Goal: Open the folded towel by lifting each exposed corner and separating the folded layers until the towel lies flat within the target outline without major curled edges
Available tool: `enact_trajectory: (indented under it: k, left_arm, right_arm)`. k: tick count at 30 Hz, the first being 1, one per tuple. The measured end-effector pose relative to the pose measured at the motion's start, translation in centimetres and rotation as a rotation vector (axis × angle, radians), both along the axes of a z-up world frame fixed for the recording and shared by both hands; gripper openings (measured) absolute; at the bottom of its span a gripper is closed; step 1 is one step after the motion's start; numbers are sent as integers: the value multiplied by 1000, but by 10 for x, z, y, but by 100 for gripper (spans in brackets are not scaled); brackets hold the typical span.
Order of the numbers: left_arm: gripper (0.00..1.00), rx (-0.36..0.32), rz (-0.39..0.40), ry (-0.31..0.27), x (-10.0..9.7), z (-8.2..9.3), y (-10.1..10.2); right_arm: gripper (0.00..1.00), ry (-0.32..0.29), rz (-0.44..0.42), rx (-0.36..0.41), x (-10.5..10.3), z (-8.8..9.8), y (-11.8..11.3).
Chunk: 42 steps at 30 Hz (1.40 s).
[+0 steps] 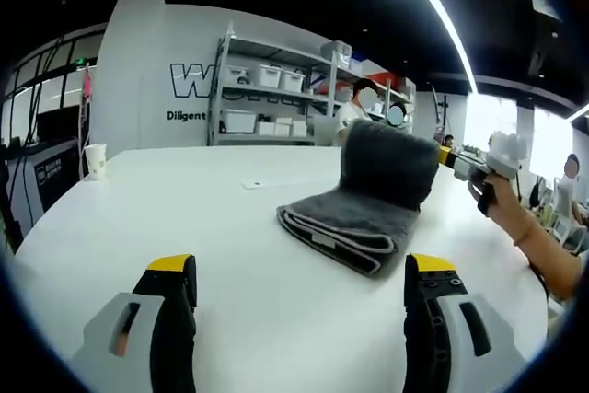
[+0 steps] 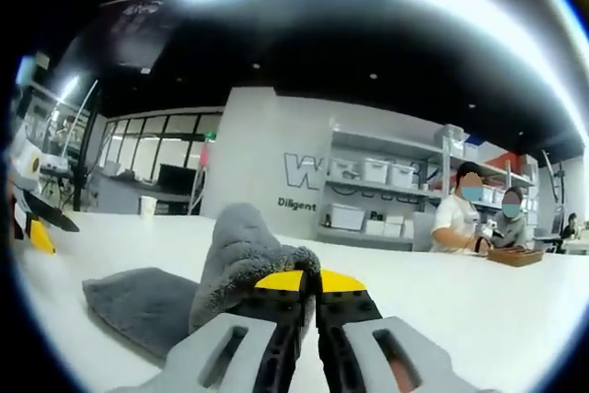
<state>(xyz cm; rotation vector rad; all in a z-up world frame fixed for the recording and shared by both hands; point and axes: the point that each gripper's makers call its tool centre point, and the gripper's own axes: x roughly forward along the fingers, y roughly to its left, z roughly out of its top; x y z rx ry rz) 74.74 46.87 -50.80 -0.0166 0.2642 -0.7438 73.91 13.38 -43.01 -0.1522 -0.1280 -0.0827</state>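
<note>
A dark grey folded towel (image 1: 354,220) lies on the white table (image 1: 184,218), right of centre in the left gripper view. Its top layer (image 1: 391,163) is raised upright, and my right gripper (image 1: 451,157), coming in from the right in a person's hand, is shut on its far edge. My left gripper (image 1: 301,269) hovers over bare table in front of the towel, open, with nothing between its jaws. In the right gripper view my right gripper (image 2: 308,281) is shut on the lifted grey fold (image 2: 244,250). The rest of the towel (image 2: 138,301) lies flat to the left.
A paper cup (image 1: 95,160) stands at the table's far left edge, and a small white label (image 1: 258,184) lies behind the towel. Shelves with white bins (image 1: 276,89) line the back wall. Two people (image 2: 465,213) sit at another table to the right.
</note>
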Motion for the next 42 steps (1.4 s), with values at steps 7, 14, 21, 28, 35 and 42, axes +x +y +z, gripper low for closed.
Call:
enact_trajectory:
  k: [7, 14, 21, 28, 35, 42]
  left_arm:
    - [92, 10, 0, 0, 0, -1, 0]
    - [92, 11, 1, 0, 1, -1, 0]
    - [92, 12, 0, -1, 0, -1, 0]
    - [92, 17, -1, 0, 0, -2, -1]
    - [92, 18, -2, 0, 0, -2, -1]
    - [92, 20, -4, 0, 3, -2, -1]
  right_arm:
    - [0, 26, -39, -2, 2, -11, -12]
    - [0, 41, -63, 4, 4, -17, -21]
    - [0, 49, -86, 33, 2, -21, -33]
    - [0, 64, -116, 90, -1, -29, -48]
    - [0, 86, -137, 143, -2, -40, -62]
    - [0, 101, -140, 175, -2, -47, -69]
